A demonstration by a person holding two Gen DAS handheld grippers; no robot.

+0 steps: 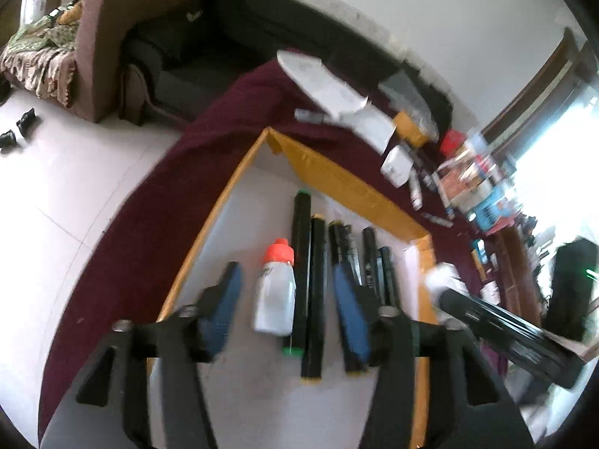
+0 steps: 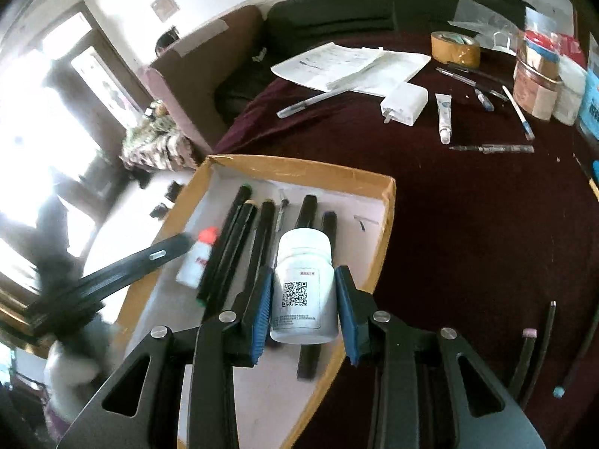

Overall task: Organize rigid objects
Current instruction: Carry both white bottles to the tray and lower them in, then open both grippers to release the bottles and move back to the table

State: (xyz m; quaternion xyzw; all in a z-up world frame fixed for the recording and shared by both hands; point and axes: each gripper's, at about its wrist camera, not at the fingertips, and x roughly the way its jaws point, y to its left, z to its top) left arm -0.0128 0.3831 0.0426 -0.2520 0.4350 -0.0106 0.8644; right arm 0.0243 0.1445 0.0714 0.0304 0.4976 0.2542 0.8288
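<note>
From the left wrist camera, the left hand-held gripper hangs released over a shallow cardboard tray that sits on a maroon-covered table. Its blue pads stand wide apart, holding nothing. Between them, on the tray's white floor, lies a small white bottle with an orange cap, touching the first of a row of black markers laid side by side. Papers and a white charger lie on the cloth beyond the tray.

From the right wrist camera, the right hand-held gripper grasps a white pill bottle, upright with a QR-code label facing the lens, above the tray's near right part. The orange-capped bottle and markers lie in the tray. A tape roll, a white tube and pens rest on the table outside it.
</note>
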